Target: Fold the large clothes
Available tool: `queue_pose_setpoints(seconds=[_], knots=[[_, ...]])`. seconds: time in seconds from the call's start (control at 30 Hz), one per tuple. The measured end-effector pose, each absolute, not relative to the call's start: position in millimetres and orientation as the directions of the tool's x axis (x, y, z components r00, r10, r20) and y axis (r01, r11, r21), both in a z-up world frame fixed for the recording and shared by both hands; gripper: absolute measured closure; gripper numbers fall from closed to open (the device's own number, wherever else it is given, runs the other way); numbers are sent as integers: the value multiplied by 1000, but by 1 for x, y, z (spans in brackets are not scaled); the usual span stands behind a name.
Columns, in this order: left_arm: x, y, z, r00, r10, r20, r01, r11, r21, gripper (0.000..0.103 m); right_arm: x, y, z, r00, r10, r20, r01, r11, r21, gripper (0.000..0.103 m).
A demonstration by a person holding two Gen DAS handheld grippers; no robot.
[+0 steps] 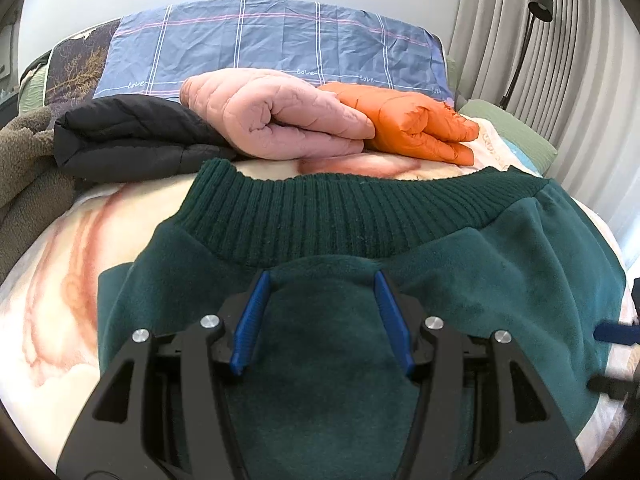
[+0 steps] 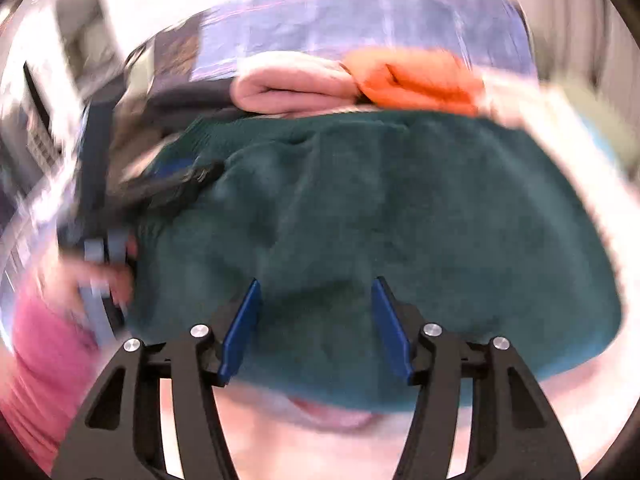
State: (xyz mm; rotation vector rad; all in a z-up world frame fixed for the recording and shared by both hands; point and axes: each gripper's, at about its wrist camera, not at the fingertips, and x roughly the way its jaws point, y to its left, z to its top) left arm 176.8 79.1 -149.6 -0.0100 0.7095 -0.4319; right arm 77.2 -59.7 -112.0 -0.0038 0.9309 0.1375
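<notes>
Green sweater [image 1: 500, 264] flat on bed [image 1: 60, 280], ribbed hem just ahead of left gripper [image 1: 320, 280]. Both sets spread, pinching nothing. Right gripper [image 2: 316, 284] over near edge, blurry though. Grab both layers, fold evenly.

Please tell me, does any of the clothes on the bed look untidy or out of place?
Mostly tidy. The black, pink and orange jackets lie folded in a row behind the green sweater. Only the brown fleece garment at the left edge looks odd: it lies bunched in a heap, not folded.
</notes>
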Motion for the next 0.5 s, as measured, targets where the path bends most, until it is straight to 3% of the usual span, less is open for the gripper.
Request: queue_pose_setpoints(seconds=[0.07,0.2,0.37,0.5], knots=[[175,77,-150,678,-387,-625,384,911,-148,48,79,-69,-138,593,148,-791,-107,989,105,38],[175,78,-150,680,-385,-624,383,912,-146,48,85,-74,-124,564,177,-806,-103,984,145,37],[175,80,-149,680,-394,-619,383,910,-158,48,55,-51,-101,627,103,-772,-156,988,6,37],[173,84,-145,684,-404,-607,378,909,-177,46,36,-23,-99,655,168,-736,-303,951,-53,36]])
